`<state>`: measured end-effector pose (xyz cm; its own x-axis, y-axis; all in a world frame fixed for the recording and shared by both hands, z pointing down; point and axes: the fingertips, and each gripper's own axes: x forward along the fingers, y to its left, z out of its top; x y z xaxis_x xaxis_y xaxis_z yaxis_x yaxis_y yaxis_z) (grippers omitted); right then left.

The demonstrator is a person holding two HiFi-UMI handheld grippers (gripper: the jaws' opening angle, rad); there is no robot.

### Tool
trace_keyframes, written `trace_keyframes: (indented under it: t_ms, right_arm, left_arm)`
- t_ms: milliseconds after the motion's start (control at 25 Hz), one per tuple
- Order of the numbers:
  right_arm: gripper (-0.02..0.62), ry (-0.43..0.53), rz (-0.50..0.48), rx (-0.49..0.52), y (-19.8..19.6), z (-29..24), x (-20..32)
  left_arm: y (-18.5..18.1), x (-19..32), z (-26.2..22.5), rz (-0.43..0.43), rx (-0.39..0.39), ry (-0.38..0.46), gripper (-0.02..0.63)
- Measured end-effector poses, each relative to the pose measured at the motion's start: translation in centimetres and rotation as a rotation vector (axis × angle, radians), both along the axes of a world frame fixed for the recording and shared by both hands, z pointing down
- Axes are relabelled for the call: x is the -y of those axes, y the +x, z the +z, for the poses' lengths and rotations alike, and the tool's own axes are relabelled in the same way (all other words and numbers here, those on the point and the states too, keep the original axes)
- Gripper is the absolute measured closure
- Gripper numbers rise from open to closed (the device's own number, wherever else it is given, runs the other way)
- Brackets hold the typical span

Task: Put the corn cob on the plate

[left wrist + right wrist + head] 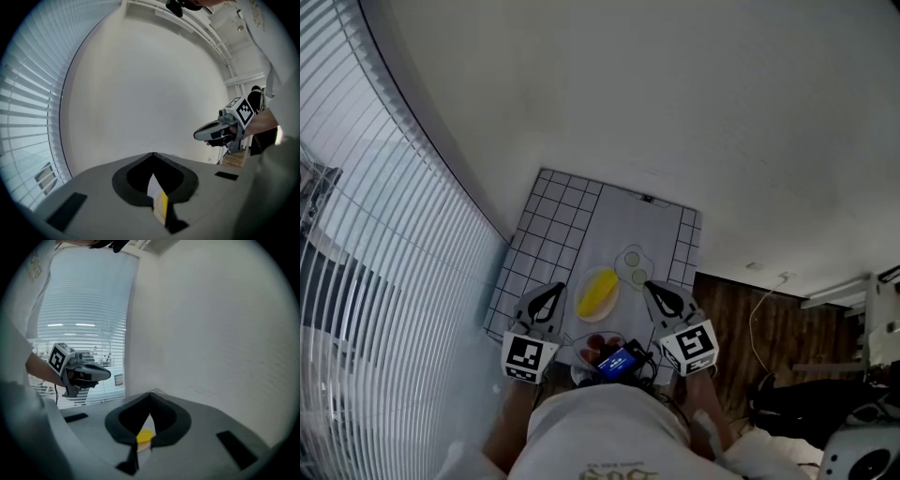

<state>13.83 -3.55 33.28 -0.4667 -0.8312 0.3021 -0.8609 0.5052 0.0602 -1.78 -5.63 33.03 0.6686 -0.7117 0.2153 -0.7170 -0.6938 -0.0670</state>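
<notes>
The yellow corn cob lies on a small pale plate on the grid-patterned cloth. My left gripper hangs just left of the plate and my right gripper just right of it. Both are shut and hold nothing. In the left gripper view the jaws meet at a point, and a strip of the corn cob shows through the gap below. The right gripper view shows its shut tips, with the corn cob and the plate's edge beneath.
Two cucumber slices lie on the cloth behind the plate. A bowl of red pieces sits near the person's body, beside a blue-lit device. Blinds cover the left side. A white wall rises beyond the table, and wood floor lies to the right.
</notes>
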Motion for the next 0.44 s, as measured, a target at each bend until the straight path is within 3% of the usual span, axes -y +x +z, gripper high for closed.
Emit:
trace_keyframes:
  t_ms: [440]
  right_arm:
    - [0.589, -0.015, -0.005, 0.001, -0.26, 0.66, 0.0]
  left_arm:
    - [0.17, 0.12, 0.63, 0.025, 0.024, 0.004, 0.597]
